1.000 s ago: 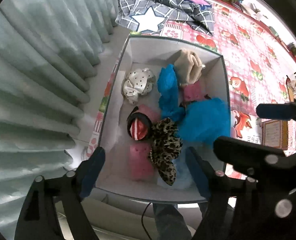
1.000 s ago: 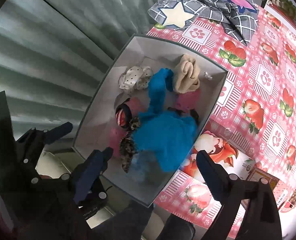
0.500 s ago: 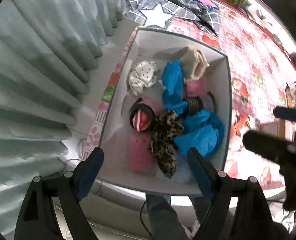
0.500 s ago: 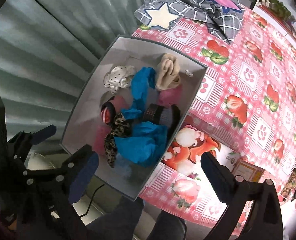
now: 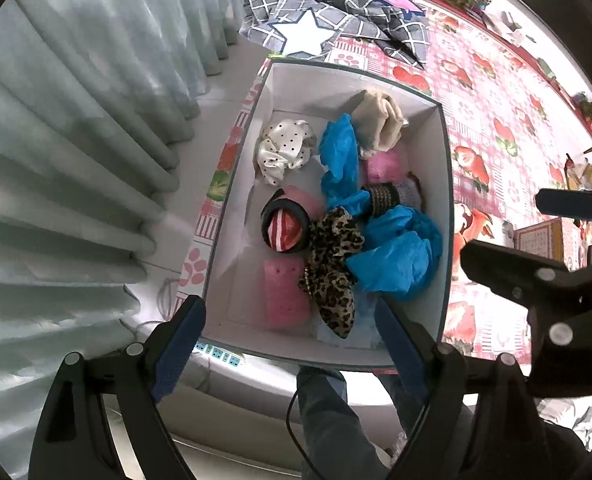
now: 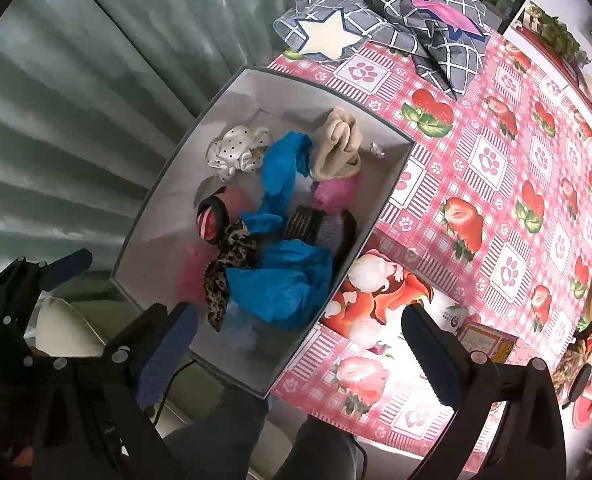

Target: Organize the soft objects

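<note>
A box [image 5: 443, 184] sits at the table's [image 6: 495, 168] edge, beside the curtain [image 5: 76, 140]. In it lie scrunchies [image 5: 284, 152], gloves [image 5: 395, 256], a sock [image 5: 377, 126] and sponges [image 5: 286, 296]. A cloth [image 6: 395, 20] lies on the table beyond the box.

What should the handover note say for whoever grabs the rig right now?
Left gripper: open, empty, jaws opening slightly, above the box's near end.
Right gripper: open wide, empty, above the box's near corner.
In the white box: blue cloth, leopard scrunchie, polka-dot scrunchie, beige cloth, pink items, striped headband.
Still out on the tablecloth: grey checked star fabric.
Left: probably that fabric, if it counts.
</note>
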The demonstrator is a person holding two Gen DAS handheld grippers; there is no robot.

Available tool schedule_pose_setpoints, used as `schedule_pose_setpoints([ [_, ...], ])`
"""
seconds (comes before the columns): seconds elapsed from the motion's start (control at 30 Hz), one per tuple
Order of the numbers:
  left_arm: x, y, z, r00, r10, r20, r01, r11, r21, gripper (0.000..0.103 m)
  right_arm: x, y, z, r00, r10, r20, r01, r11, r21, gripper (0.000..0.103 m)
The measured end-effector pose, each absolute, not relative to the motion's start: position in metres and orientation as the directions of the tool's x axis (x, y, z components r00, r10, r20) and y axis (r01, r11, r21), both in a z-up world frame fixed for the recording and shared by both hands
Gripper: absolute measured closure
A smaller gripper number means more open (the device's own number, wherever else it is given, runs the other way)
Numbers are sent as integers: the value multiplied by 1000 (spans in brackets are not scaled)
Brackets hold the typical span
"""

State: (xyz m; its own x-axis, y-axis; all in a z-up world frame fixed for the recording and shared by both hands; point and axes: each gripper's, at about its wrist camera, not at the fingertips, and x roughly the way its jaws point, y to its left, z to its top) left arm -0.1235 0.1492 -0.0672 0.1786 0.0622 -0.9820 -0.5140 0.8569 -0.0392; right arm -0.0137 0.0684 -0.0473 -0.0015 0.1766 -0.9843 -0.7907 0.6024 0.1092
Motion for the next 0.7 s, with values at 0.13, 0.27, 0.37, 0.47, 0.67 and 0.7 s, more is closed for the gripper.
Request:
schedule_pose_setpoints([
  [0.13, -124, 150, -66, 178, 65, -982, -502, 864, -34, 13, -15, 70, -47, -1, 178, -984, -789, 604, 110, 0],
  [0.27, -124, 152, -66, 176, 68, -982, -498, 866, -29, 13, -18, 73, -49, -7, 176, -984, -789, 604, 114, 0],
  [0.37, -125, 153, -66, 174, 69, -982, -501, 865, -28, 13, -19, 76, -50, -11, 176, -984, -787, 605, 117, 0],
  [0.47, -125, 154, -67, 174, 68, -982, -500, 866, -29, 12, -19, 77, -50, -13, 174, -985, -788, 604, 117, 0],
  [0.67, -127, 154, -62, 236, 67, -970, -489, 870, -59, 11, -18, 77, -51, -14, 170, -985, -786, 608, 116, 0],
  [0.7, -127, 154, -58, 269, 61, -961, -484, 871, -80, 11, -17, 77, -52, -16, 170, -985, -784, 609, 118, 0],
])
